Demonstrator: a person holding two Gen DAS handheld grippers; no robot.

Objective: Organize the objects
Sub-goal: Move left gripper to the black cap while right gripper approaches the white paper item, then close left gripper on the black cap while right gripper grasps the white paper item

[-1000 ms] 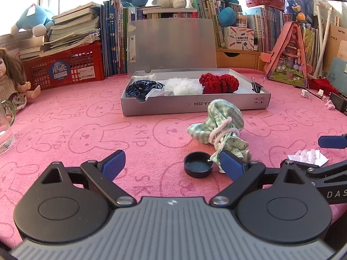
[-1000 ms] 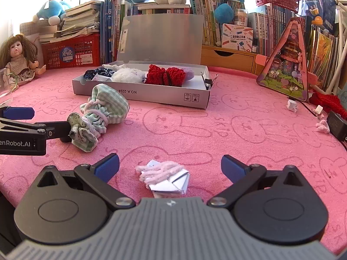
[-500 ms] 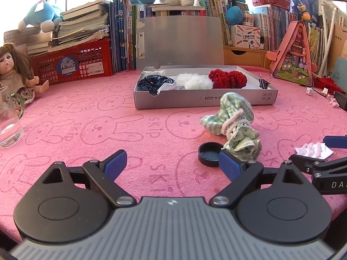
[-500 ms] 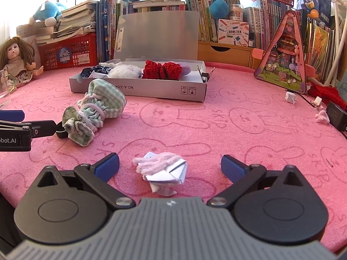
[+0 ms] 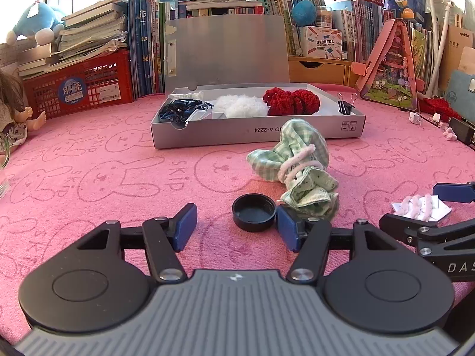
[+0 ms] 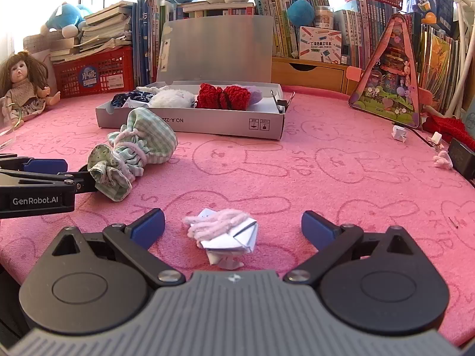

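Note:
A black round cap (image 5: 254, 212) lies on the pink cloth between the fingertips of my left gripper (image 5: 236, 227). Its jaws are closing; the right pad sits almost against the cap and the left pad is still well off it. A green checked drawstring pouch (image 5: 297, 163) lies just beyond the cap, in front of the open grey box (image 5: 258, 132), which holds dark blue, white and red knitted pieces. My right gripper (image 6: 233, 225) stands open around a folded white paper with pink yarn (image 6: 222, 228), touching nothing. The pouch (image 6: 139, 148) also shows in the right wrist view.
Behind the box (image 6: 190, 121) stand books and plush toys. To the left are a red crate (image 5: 80, 89) and a doll (image 6: 26, 83). A pink triangular toy house (image 6: 389, 89) and a black adapter (image 6: 461, 157) sit on the right.
The left gripper's fingers have come much closer together around the black cap. The right gripper and the paper between its fingers have stayed where they were.

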